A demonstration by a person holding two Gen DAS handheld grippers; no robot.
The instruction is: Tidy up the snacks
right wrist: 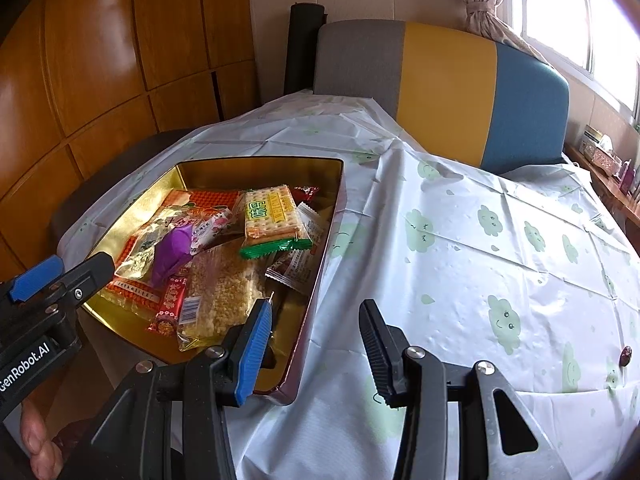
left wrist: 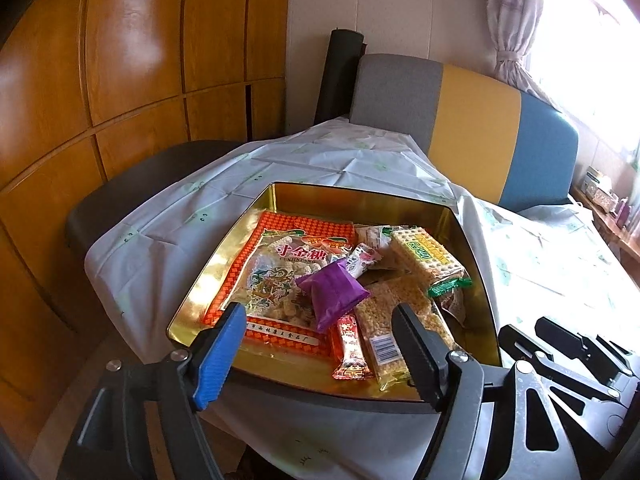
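Note:
A gold-lined tin box (left wrist: 352, 196) (right wrist: 256, 164) sits on the table and holds several snack packs: a large orange bag (left wrist: 276, 268), a purple pack (left wrist: 332, 292) (right wrist: 172, 252), a green cracker pack (left wrist: 424, 256) (right wrist: 272, 216), a puffed-rice bar (left wrist: 392, 316) (right wrist: 224, 296) and a red candy bar (left wrist: 352, 348). My left gripper (left wrist: 320, 328) is open and empty above the box's near edge. My right gripper (right wrist: 316, 320) is open and empty over the box's right rim. The left gripper also shows in the right wrist view (right wrist: 68, 272).
The table wears a white cloth with green clouds (right wrist: 480, 240). A small dark red candy (right wrist: 626, 354) lies on it at the far right. A grey, yellow and blue chair back (right wrist: 440, 88) stands behind. Wooden cabinets (left wrist: 120, 80) are at the left.

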